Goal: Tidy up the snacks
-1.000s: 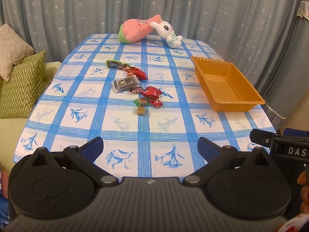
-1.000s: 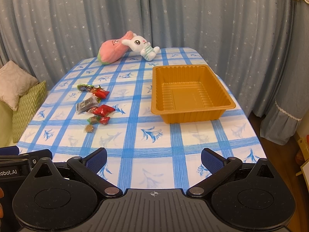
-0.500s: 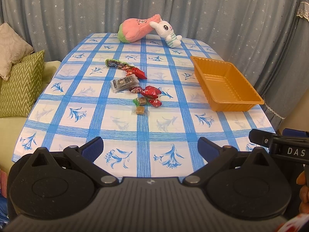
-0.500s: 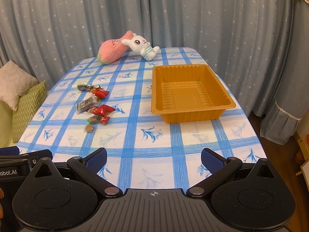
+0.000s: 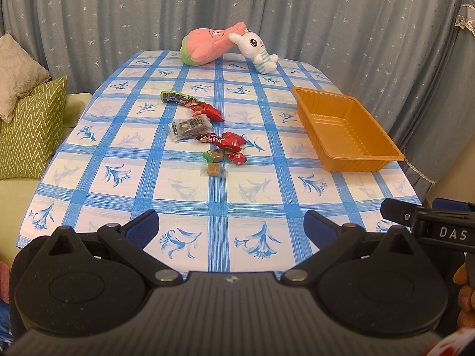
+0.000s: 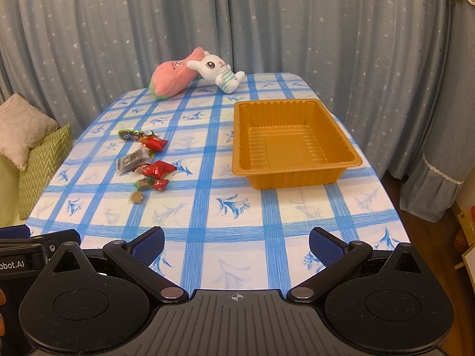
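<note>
Several wrapped snacks lie in a loose cluster mid-table: a green packet (image 5: pixel 175 98), red packets (image 5: pixel 231 141), a clear dark bar pack (image 5: pixel 190 127) and a small brown candy (image 5: pixel 214 169). The cluster also shows in the right wrist view (image 6: pixel 148 160). An empty orange tray (image 5: pixel 356 154) (image 6: pixel 297 175) stands to their right. My left gripper (image 5: pixel 231 228) is open and empty over the table's near edge. My right gripper (image 6: pixel 236 244) is open and empty, also at the near edge, in front of the tray.
A pink plush (image 5: pixel 207 49) and a white bunny plush (image 5: pixel 258 50) lie at the table's far end. Cushions (image 5: pixel 32 127) sit on a sofa at the left. Starred curtains (image 6: pixel 297 23) hang behind and to the right.
The left wrist view has shifted very slightly; the table looks a touch higher. Nothing else has moved and both grippers stay open.
</note>
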Available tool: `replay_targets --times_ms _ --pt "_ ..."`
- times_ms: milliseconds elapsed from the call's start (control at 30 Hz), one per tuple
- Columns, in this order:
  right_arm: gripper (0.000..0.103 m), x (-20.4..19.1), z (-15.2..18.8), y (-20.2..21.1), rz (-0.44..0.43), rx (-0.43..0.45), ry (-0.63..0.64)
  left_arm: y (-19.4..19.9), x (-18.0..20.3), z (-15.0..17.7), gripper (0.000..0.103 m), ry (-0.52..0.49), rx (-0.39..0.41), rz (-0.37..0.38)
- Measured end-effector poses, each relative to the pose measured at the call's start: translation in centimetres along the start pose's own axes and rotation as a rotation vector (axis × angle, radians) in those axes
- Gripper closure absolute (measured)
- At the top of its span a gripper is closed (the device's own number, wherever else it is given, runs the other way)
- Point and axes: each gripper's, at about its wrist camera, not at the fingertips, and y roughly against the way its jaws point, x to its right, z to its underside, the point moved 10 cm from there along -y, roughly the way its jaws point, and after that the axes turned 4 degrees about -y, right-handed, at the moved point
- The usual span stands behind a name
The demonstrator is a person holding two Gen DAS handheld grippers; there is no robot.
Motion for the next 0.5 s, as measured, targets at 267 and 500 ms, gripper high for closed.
replay_targets --times_ms 267,500 --pt "0.000 0.02 0.01 -0.04 0.000 -0.001 0.000 0.02 -0.13 0.01 0.000 0.001 0.000 0.001" --pt "0.000 -0.01 0.00 -0.07 0.000 0.000 -0.001 -0.13 0.28 0.14 0.000 0.007 0.000 0.010"
